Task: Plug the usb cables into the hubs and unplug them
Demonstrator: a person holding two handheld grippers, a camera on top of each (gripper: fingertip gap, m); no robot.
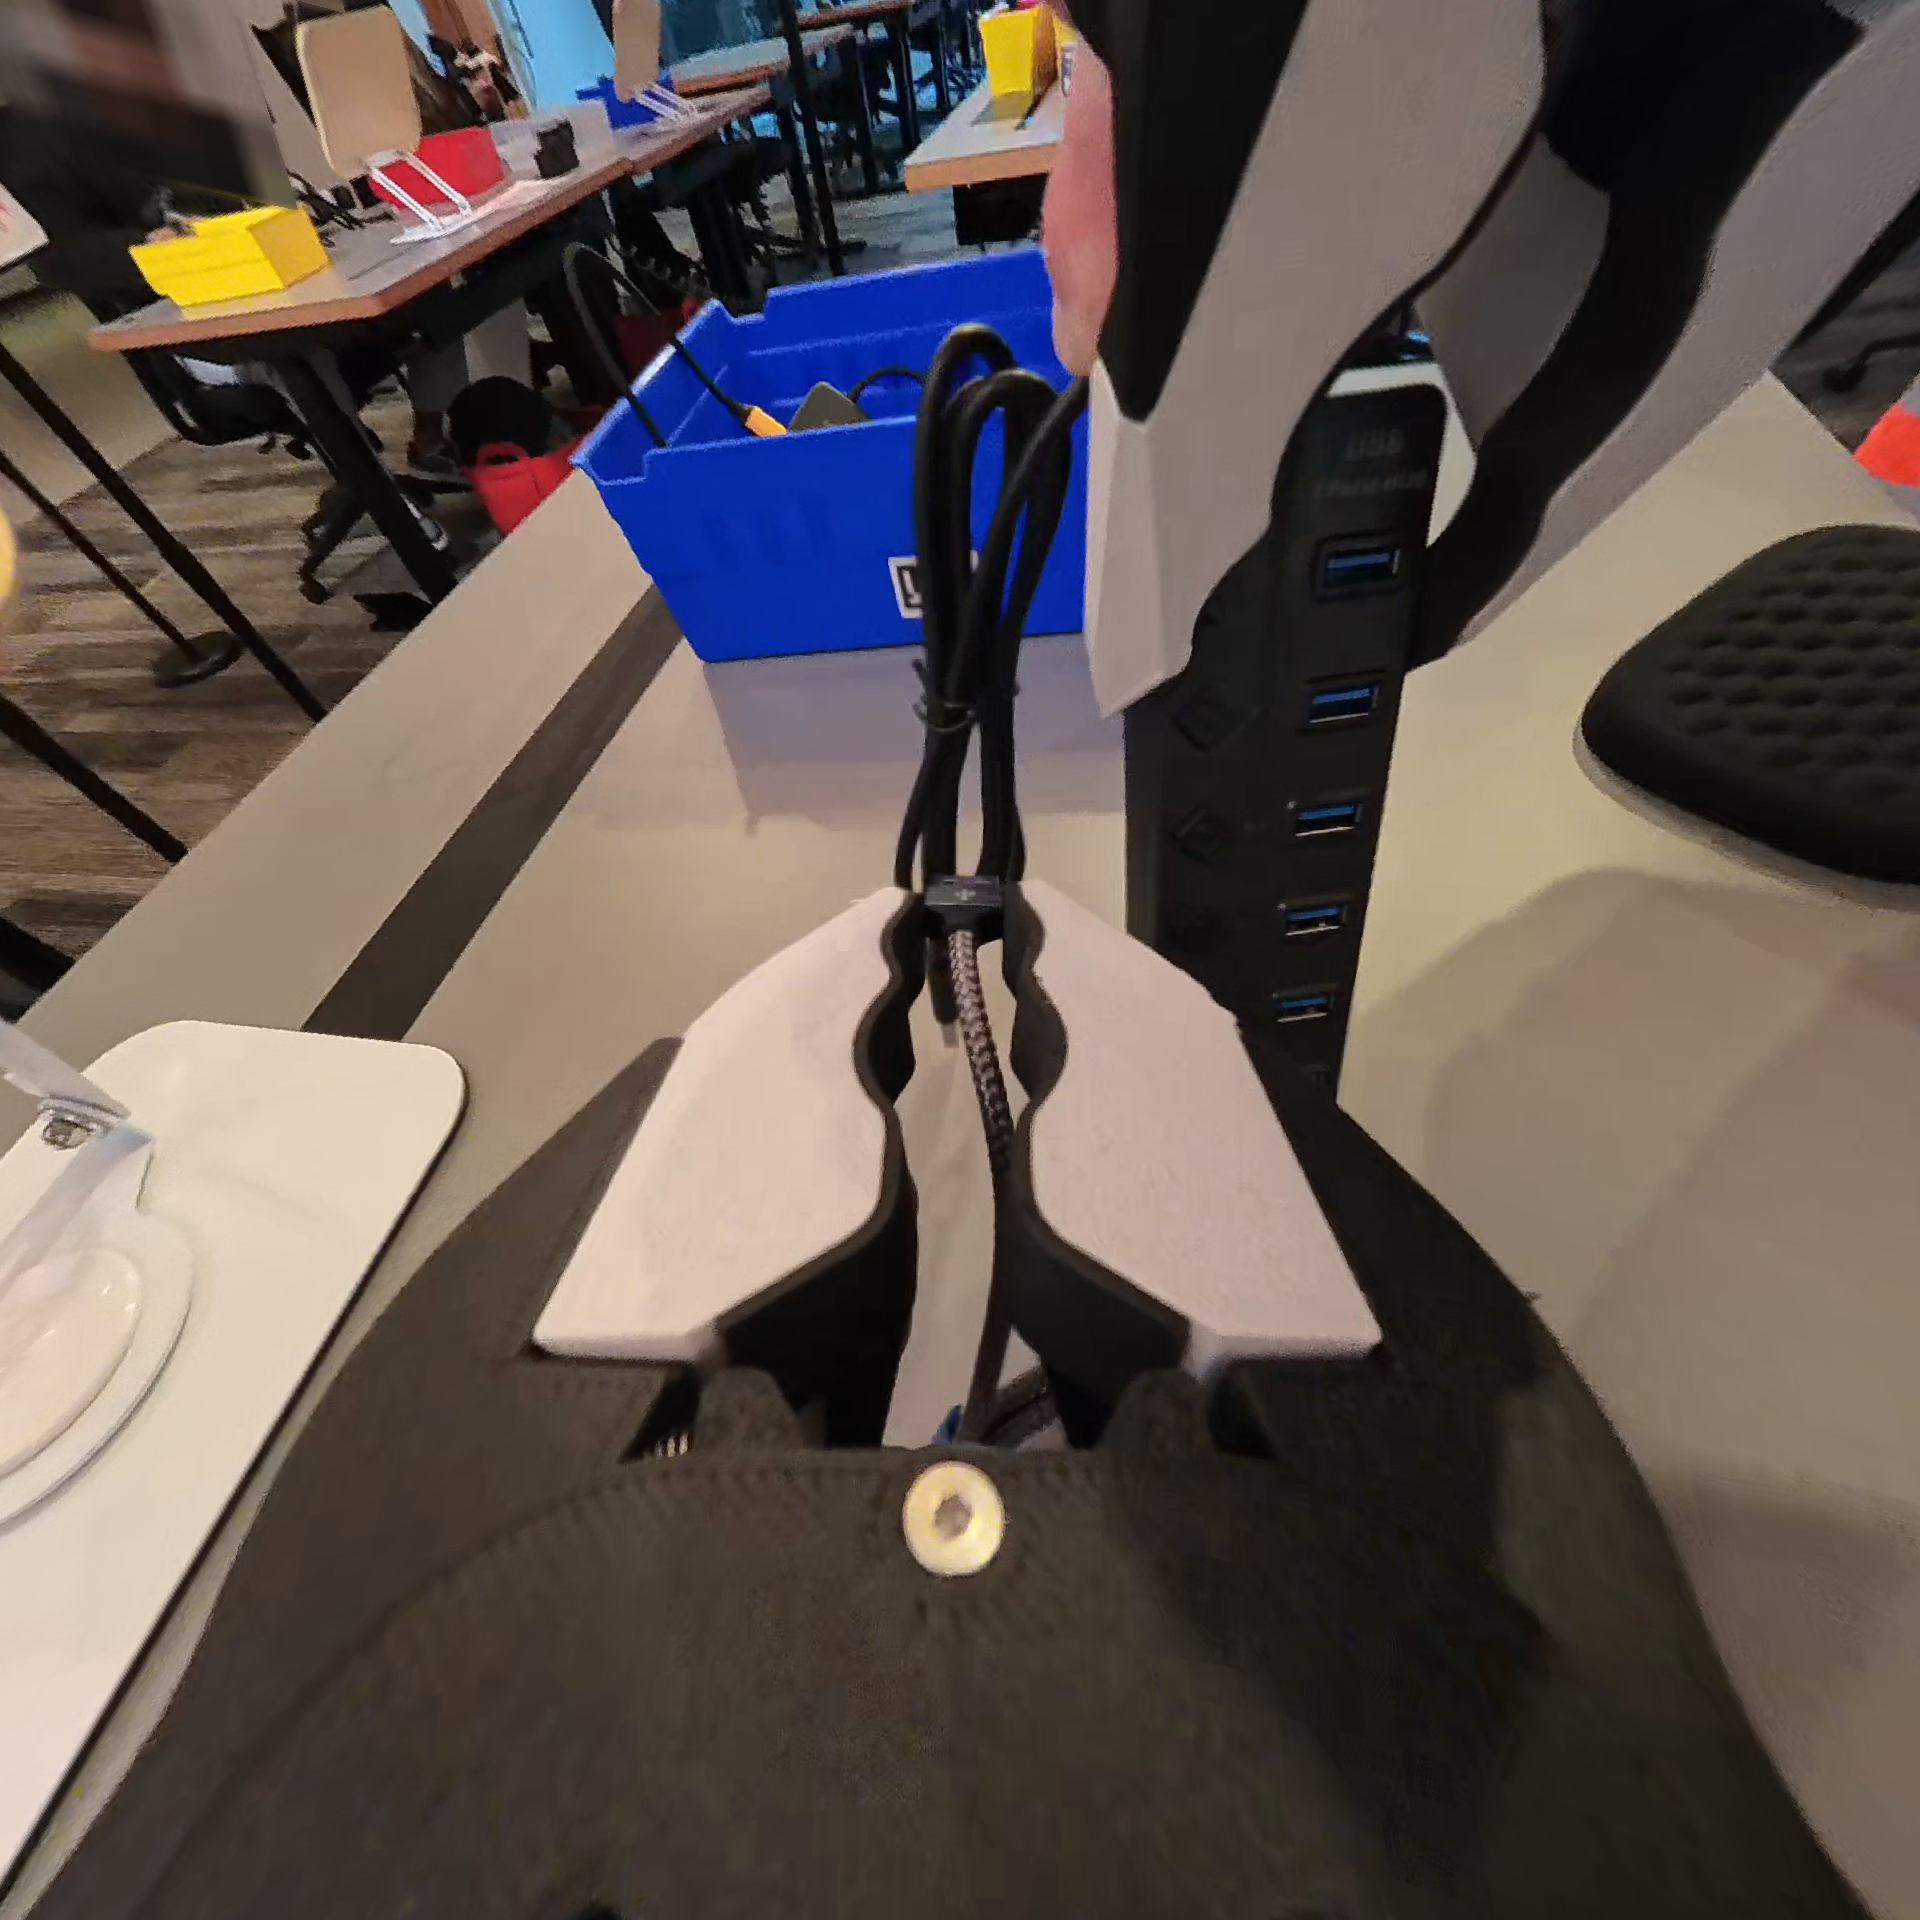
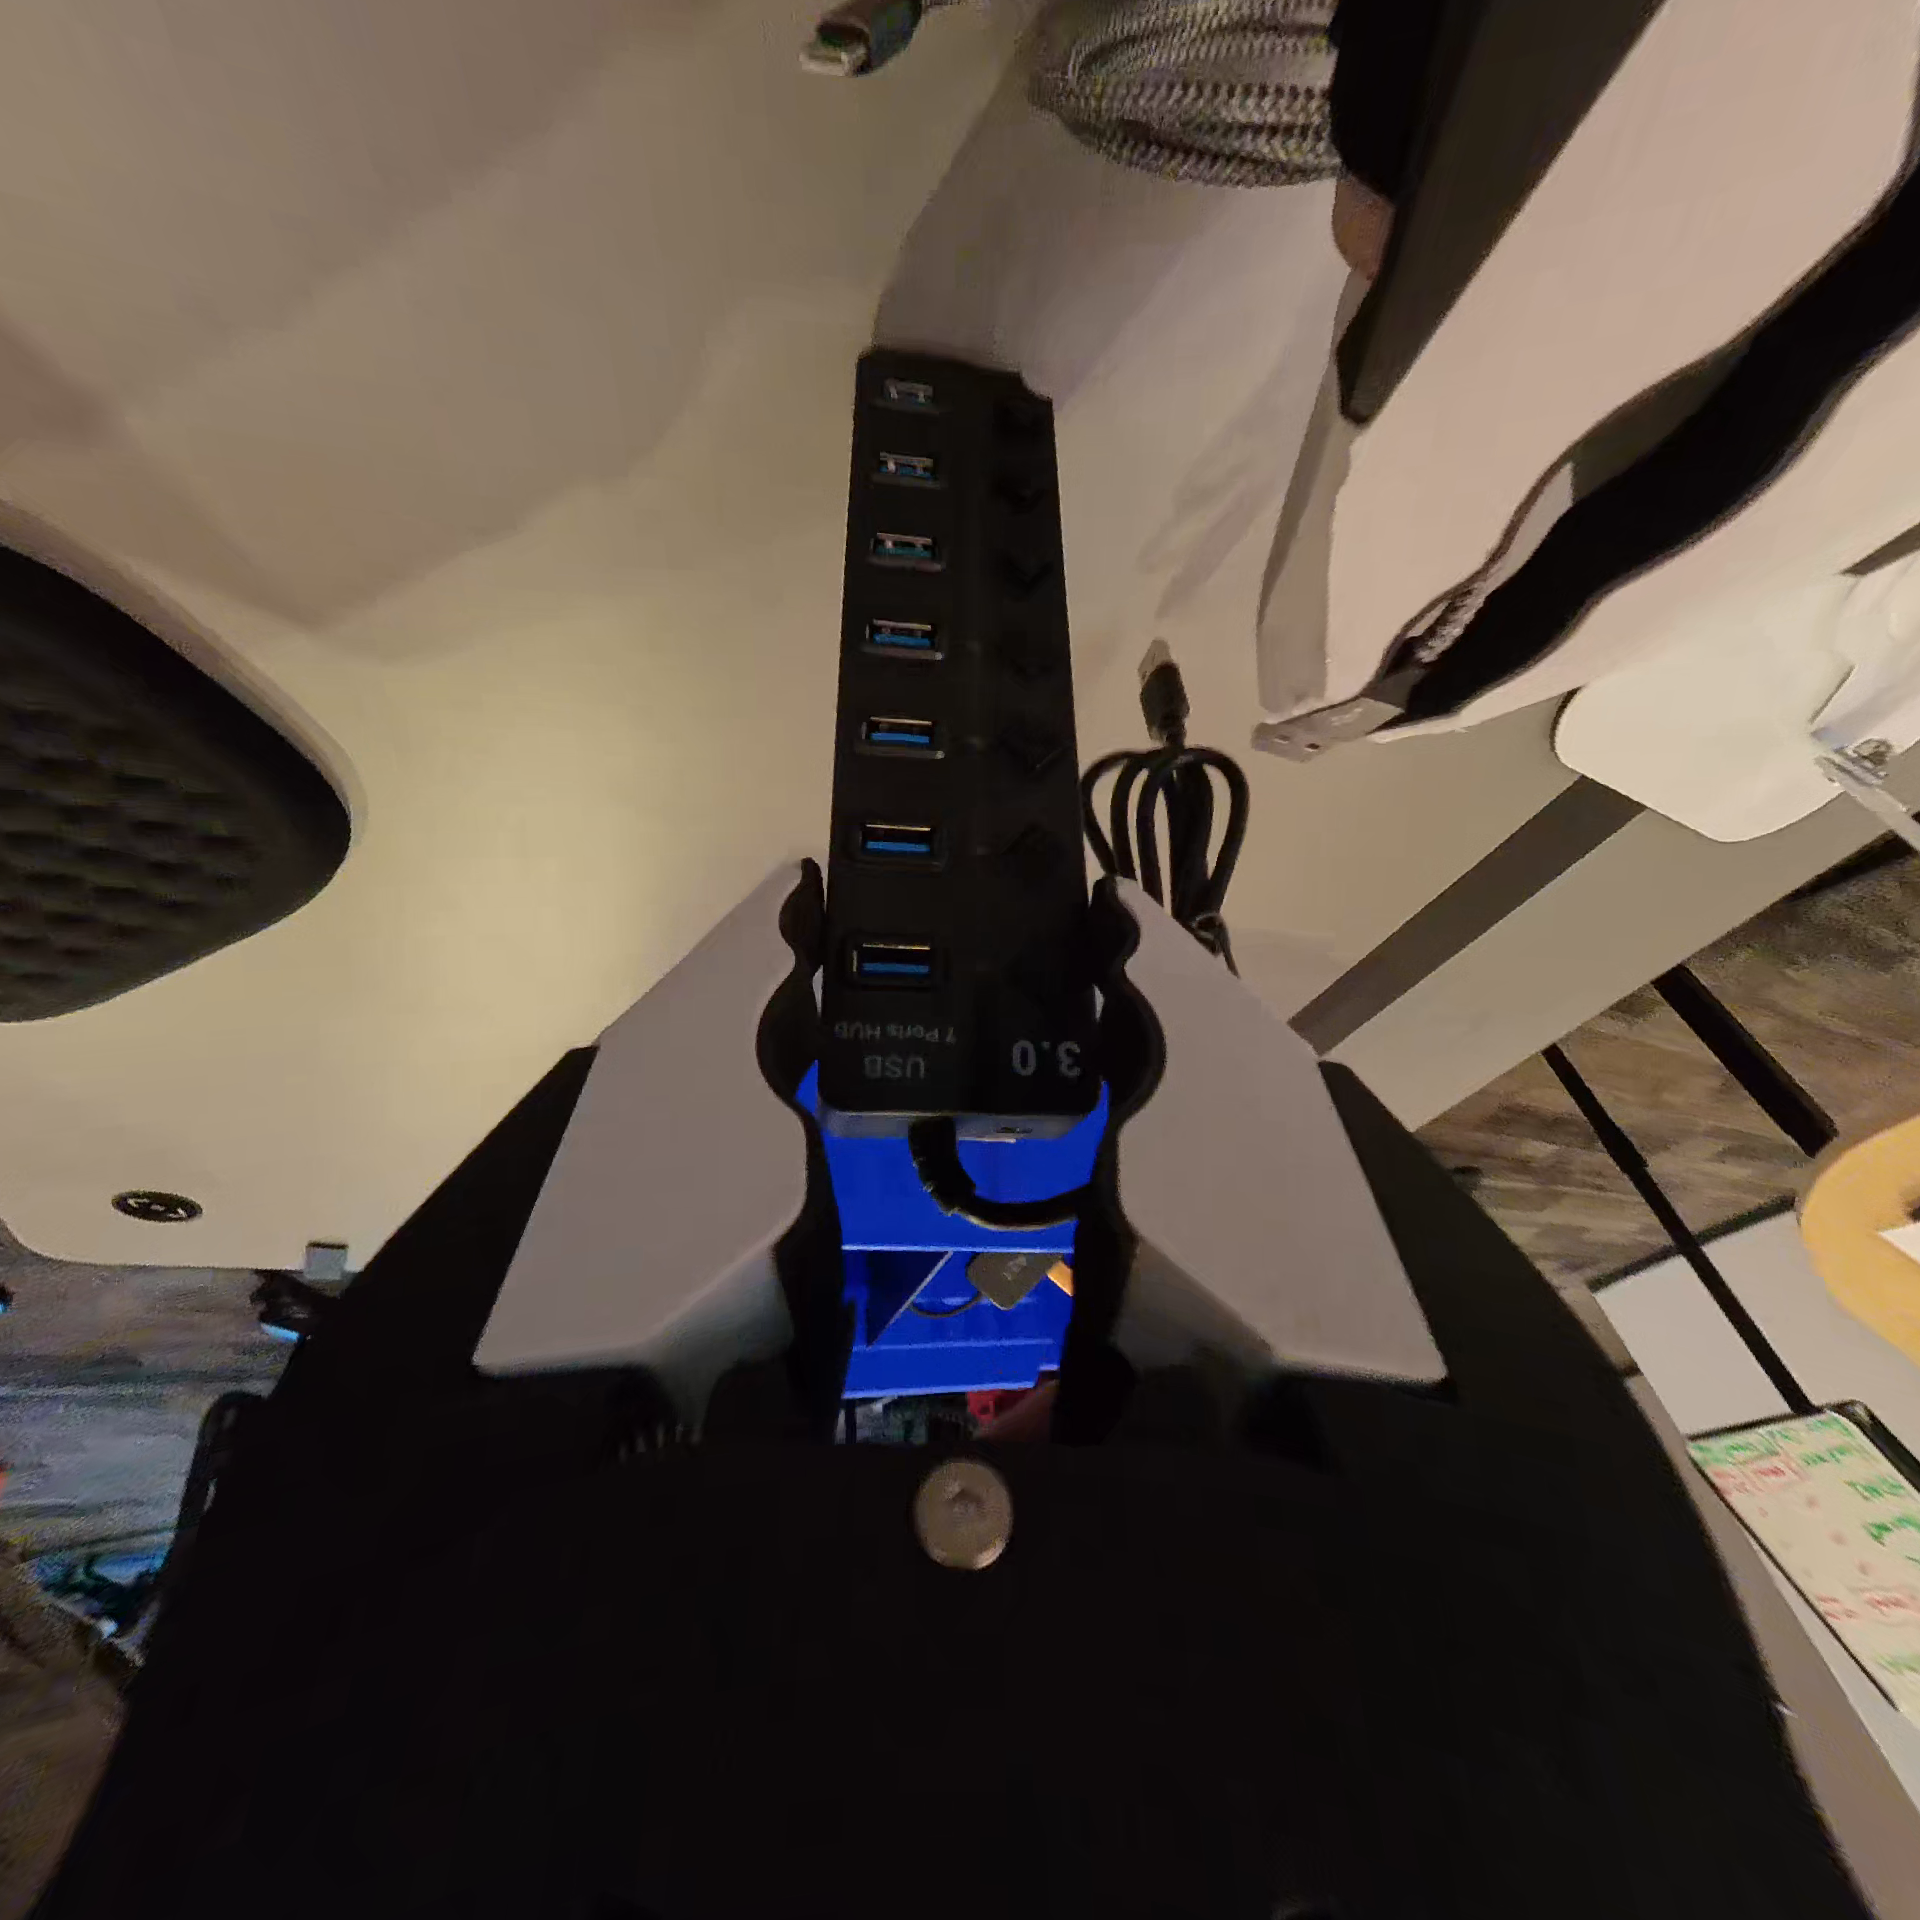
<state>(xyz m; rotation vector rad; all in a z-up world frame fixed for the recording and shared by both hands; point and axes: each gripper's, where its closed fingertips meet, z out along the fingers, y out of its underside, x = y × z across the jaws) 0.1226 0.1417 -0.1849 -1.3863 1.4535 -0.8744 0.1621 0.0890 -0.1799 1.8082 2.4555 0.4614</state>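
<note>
Left gripper (image 1: pixel 961 914) pinched tight on braided cable (image 1: pixel 982 1049) just behind its plug (image 1: pixel 961 896), held above the table (image 1: pixel 644 831). Right gripper (image 2: pixel 951 977) clamped across the label end of the hub (image 2: pixel 951 644), which stands just right of the plug, ports empty. Step looks like insertion: turn plug square to a port, brace hub, push straight, no wiggle

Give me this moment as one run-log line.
left gripper: shut on braided USB cable | right gripper: shut on black USB hub | visible ports: empty | blue bin: behind
</note>
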